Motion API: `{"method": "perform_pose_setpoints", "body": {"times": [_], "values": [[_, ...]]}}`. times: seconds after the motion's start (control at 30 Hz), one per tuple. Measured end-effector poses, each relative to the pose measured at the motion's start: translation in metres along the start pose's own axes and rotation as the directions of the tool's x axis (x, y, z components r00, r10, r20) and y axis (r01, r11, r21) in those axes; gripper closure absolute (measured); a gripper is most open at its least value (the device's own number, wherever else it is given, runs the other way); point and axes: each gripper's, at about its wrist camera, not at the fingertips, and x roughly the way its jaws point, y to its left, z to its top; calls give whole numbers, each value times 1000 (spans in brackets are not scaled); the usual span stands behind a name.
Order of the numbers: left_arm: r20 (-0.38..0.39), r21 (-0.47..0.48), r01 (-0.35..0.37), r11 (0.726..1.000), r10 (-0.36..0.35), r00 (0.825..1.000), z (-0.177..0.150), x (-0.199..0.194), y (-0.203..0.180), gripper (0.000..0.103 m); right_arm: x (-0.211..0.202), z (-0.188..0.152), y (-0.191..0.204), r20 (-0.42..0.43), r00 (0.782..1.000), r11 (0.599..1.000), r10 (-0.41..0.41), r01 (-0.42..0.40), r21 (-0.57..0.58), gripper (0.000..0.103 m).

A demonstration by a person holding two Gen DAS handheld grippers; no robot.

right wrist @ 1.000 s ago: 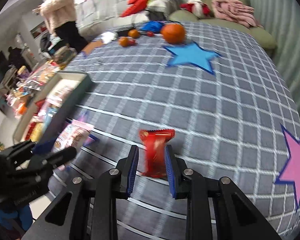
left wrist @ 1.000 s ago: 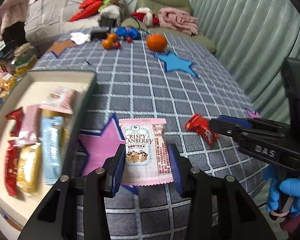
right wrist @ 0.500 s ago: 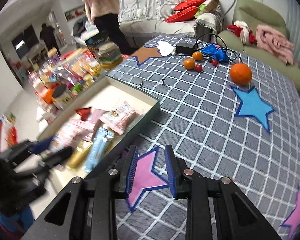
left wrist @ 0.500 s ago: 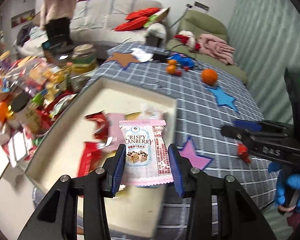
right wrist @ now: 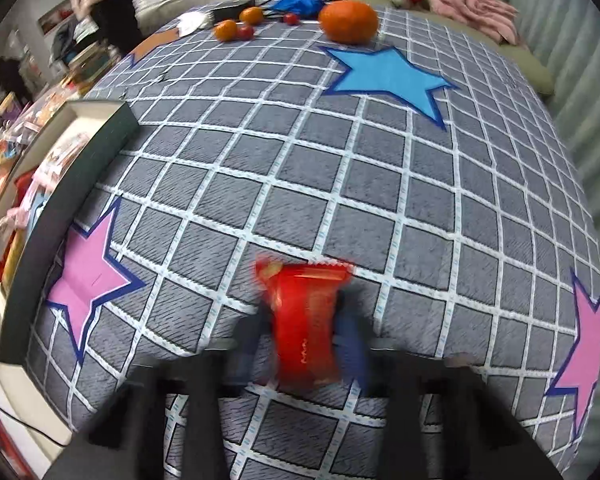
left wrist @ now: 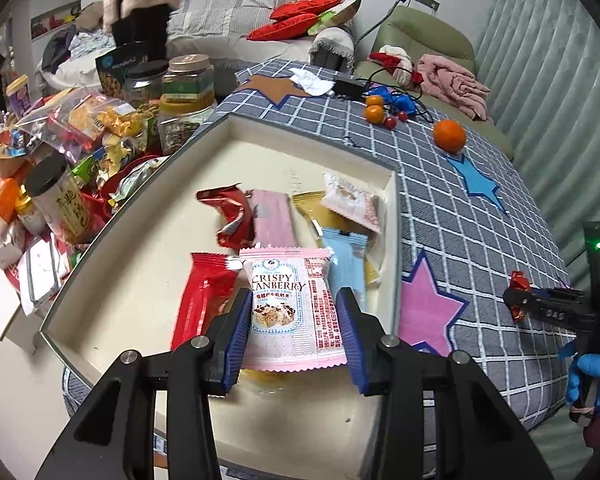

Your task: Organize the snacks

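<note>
A pink-and-white packet [left wrist: 292,312] lettered in dark print is seen against a cream tray [left wrist: 148,216]. A grey bedspread [right wrist: 340,184] gridded in white is patterned with blue and pink stars; a red packet [right wrist: 306,320] is noted near.

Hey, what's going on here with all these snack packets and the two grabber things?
A person is sorting snacks into a shallow cream tray on a checked bedspread. The left gripper holds a pink Crispy Cranberry packet over the tray, where several other packets already lie. The right gripper, out over the bedspread, is clamped on a red packet; that view is motion-blurred. Neither packet has been put down yet.
</note>
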Motion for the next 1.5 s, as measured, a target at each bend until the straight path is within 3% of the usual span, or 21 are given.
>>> {"method": "perform_pose_setpoints", "body": {"times": [0.2,0.4,0.53,0.67,0.73,0.77,0.83,0.97,1.0,1.1,1.5], "values": [[-6,-14,-19,1000,19,1000,2,3,8,57,-19,22,39,62,987,989,147,-145,-33,78],[-6,-10,-46,999,46,999,2,2,11,53,-35,51,129,75,956,944,283,-264,-199,78],[-4,-30,-56,998,56,998,3,1,15,20,-30,59,180,37,947,911,319,-296,-286,77],[-28,-39,-60,997,59,998,5,4,19,17,-20,60,211,-24,948,894,318,-308,-325,66],[-66,-34,-89,995,86,994,5,10,21,13,-18,60,217,-42,949,892,313,-309,-331,16],[-69,-29,-115,993,113,991,4,12,21,12,-18,60,219,-37,953,894,302,-296,-337,12],[-74,-13,-161,987,159,984,4,15,21,11,-21,60,221,-27,958,894,284,-275,-354,12],[-58,-8,-175,985,174,983,2,15,23,11,-18,63,228,-42,972,896,230,-229,-382,12],[-51,0,-183,983,183,982,2,15,22,11,-15,63,229,-48,977,897,208,-211,-387,0],[-54,25,-188,982,189,980,0,14,21,11,-13,62,231,-45,984,898,170,-174,-404,0],[-129,41,-201,979,205,970,-2,21,17,11,-12,58,237,-63,987,882,148,-161,-443,0]]}}
